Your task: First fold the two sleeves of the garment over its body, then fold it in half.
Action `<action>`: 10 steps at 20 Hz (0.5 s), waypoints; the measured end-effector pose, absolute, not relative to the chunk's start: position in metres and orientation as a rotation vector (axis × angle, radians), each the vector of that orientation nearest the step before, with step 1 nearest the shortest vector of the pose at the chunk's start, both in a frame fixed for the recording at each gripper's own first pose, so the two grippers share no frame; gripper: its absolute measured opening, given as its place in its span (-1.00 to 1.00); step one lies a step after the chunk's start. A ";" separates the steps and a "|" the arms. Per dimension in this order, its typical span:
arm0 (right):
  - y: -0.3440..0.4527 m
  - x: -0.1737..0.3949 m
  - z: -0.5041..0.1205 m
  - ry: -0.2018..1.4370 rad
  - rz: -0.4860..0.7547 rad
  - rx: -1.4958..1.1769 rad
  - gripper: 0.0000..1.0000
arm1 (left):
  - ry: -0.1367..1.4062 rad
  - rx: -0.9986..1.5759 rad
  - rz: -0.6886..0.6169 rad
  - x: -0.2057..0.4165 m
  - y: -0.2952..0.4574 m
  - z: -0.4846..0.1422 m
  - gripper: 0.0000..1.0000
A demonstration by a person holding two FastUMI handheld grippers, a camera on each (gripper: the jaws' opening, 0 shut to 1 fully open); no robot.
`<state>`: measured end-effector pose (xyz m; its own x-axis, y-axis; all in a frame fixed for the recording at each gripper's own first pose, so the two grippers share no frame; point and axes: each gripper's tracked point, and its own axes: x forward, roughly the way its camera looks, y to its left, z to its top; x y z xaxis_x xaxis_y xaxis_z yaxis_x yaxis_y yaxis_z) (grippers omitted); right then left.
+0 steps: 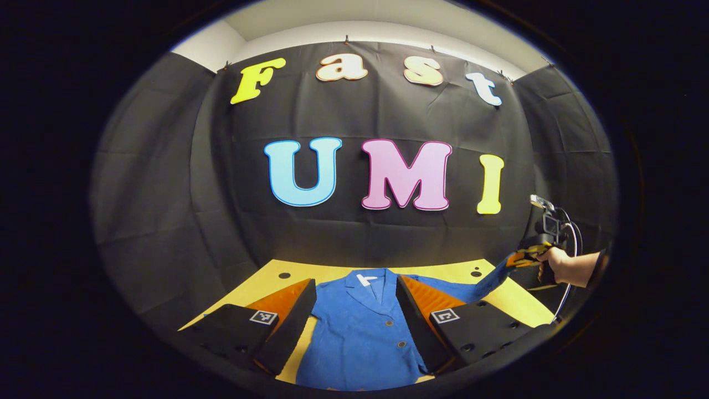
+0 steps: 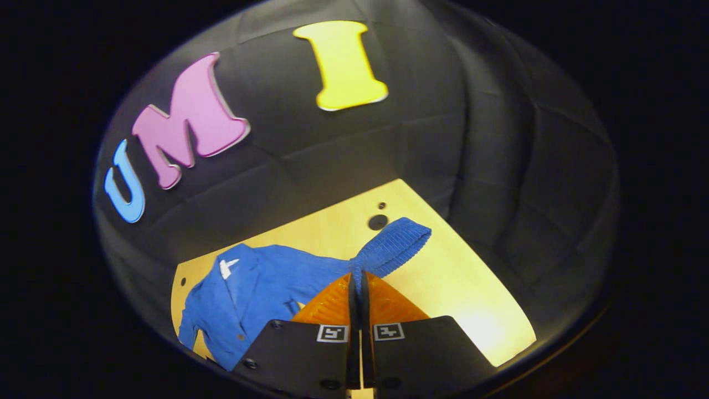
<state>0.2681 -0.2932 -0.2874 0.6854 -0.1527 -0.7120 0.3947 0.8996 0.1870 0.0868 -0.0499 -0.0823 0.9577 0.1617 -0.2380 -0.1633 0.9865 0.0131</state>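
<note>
The right gripper [image 2: 359,288] is clamped on the blue jacket's [image 1: 360,332] sleeve [image 2: 390,244], lifted off the yellow table [image 2: 443,277]. The left gripper [image 1: 354,316] hangs above the jacket, fingers spread wide apart

- Blue corduroy button-front garment [image 1: 360,338]: hem cut off by the bottom of the left gripper view; its flanks hidden behind the left gripper [image 1: 354,321] fingers.
- In the right gripper view, garment's lower part hidden behind the right gripper [image 2: 359,293].
- Small white collar tag [image 1: 365,279]: too small to read.
- Hand [image 1: 559,265] holding the far gripper: arm cut off at the view's right rim.
</note>
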 end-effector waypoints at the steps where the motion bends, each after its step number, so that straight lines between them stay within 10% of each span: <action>1: -0.269 0.280 -0.283 0.760 -0.274 0.330 -0.96 | 0.241 0.007 0.179 0.084 -0.042 -0.083 0.65; 10: -0.011 0.345 -0.292 0.835 0.085 0.288 -0.96 | 0.309 0.006 0.383 0.017 0.032 -0.117 0.65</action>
<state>0.3453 -0.0114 -0.2922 0.6704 0.1863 -0.7183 0.0384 0.9579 0.2844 0.0167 0.0324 -0.1173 0.8812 0.3690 -0.2954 -0.3673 0.9279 0.0635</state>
